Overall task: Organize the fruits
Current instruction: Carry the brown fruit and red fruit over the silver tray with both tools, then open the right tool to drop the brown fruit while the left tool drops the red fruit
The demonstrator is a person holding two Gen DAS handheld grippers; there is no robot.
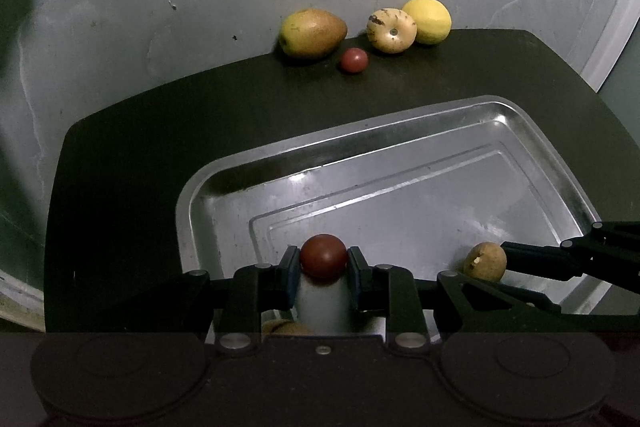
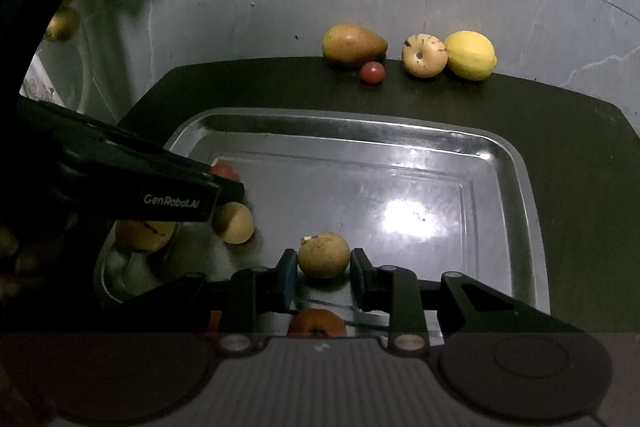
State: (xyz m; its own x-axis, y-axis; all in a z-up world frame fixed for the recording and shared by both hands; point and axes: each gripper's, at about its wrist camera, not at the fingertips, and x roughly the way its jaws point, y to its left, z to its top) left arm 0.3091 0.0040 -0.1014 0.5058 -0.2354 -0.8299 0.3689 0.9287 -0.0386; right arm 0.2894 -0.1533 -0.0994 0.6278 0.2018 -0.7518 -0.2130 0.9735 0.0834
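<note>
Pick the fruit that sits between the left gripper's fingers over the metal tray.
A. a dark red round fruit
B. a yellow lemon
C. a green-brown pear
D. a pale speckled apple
A: in the left wrist view the left gripper has its pads against a dark red round fruit above the tray.

Dark table (image 2: 580, 155) w/ metal tray (image 2: 520, 163), pear (image 2: 354, 46), tomato (image 2: 372, 73), apple (image 2: 423, 55), lemon (image 2: 470, 55).

An orange fruit (image 2: 317, 323) sits half-hidden, perhaps a persimmon.
</note>
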